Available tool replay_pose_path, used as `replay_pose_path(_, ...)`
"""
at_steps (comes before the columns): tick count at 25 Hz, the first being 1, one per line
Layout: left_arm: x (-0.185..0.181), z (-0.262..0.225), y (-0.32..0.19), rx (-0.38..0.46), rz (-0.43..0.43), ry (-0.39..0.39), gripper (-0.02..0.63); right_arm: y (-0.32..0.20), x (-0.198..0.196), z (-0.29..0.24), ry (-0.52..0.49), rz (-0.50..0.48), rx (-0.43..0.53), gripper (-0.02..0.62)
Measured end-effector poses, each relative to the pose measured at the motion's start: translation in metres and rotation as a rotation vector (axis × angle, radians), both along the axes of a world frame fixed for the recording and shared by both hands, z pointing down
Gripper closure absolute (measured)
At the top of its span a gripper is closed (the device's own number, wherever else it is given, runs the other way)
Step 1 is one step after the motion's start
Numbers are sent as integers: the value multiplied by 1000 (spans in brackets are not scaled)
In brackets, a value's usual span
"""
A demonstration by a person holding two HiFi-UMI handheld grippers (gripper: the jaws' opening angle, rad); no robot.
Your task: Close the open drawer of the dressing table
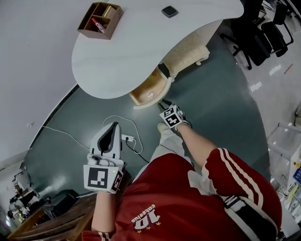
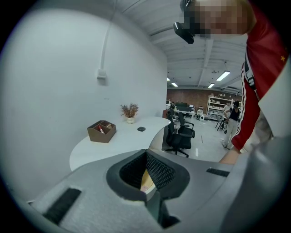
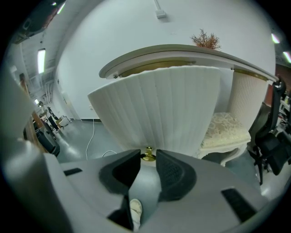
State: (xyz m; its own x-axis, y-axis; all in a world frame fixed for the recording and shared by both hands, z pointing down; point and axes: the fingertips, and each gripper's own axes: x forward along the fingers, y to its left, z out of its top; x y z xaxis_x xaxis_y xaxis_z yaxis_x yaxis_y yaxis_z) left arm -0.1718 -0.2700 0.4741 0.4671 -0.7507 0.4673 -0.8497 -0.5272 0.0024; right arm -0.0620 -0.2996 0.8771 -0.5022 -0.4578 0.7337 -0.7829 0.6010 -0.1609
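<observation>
The white dressing table [image 1: 117, 56] has one drawer [image 1: 149, 90] pulled out, its wooden inside showing in the head view. In the right gripper view the drawer's ribbed white front [image 3: 159, 109] fills the middle, with a gold knob [image 3: 148, 156] at its lower edge. My right gripper [image 3: 148, 153] is open with a narrow gap, its tips right at the knob but not pressing on it. It is also seen in front of the drawer [image 1: 163, 101]. My left gripper [image 1: 112, 128] hangs back over the floor, shut and empty [image 2: 145, 154].
A brown wooden organiser [image 1: 100, 19] and a small dark object [image 1: 170, 11] sit on the tabletop. A cream upholstered stool [image 1: 188, 52] stands under the table, right of the drawer. A white cable and socket strip [image 1: 127, 138] lie on the floor. Black office chairs [image 1: 258, 33] stand at far right.
</observation>
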Motion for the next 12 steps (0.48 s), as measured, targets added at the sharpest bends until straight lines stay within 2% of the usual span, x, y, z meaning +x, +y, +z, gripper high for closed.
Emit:
replay_pose_path(5,-2,-4,-7,10,-20,-12,607,-17,-12,0,-11,-51,21,486)
replay_pose_path(12,-9,-12,-21,25,-31,-44,607,-44,-27,-3,-31,-61,42,486)
